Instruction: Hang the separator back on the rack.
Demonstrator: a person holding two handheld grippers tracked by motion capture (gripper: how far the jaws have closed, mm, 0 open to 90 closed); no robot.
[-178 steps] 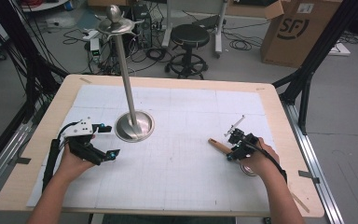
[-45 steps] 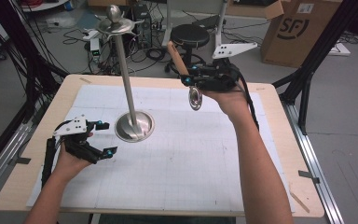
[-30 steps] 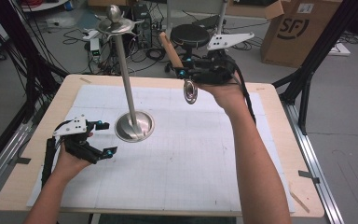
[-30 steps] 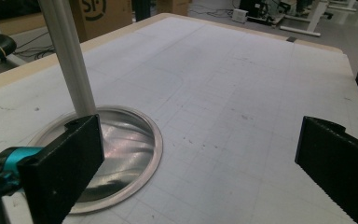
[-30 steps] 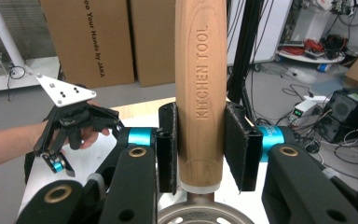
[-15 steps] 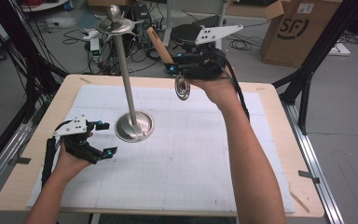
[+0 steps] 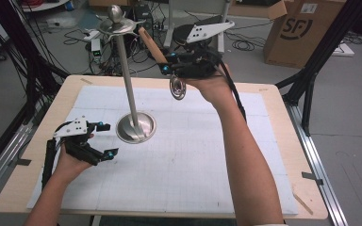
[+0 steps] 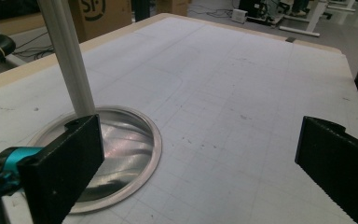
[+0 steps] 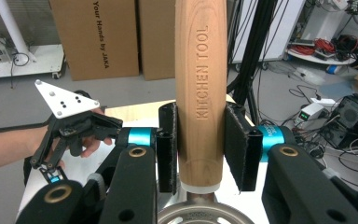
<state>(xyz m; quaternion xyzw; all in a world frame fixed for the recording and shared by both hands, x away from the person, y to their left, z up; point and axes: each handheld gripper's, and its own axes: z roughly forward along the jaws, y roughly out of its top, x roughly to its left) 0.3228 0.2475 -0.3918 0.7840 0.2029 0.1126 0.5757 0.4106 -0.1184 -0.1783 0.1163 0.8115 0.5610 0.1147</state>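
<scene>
Right gripper (image 7: pixel 167 66) clamped on wooden handle (image 7: pixel 152 44) of kitchen tool, upper centre of frame; left gripper (image 7: pixel 104 139) released, lower left on tabletop (image 7: pixel 264 94).

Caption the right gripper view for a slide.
Right gripper clamps a wooden-handled kitchen tool; left gripper beyond.

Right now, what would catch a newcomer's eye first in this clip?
The right gripper, raised over the table's far edge, its fingers clamped on a wooden-handled kitchen tool. Next, the tall metal stand at centre-left on the table, with the left gripper open beside its round base.
</scene>
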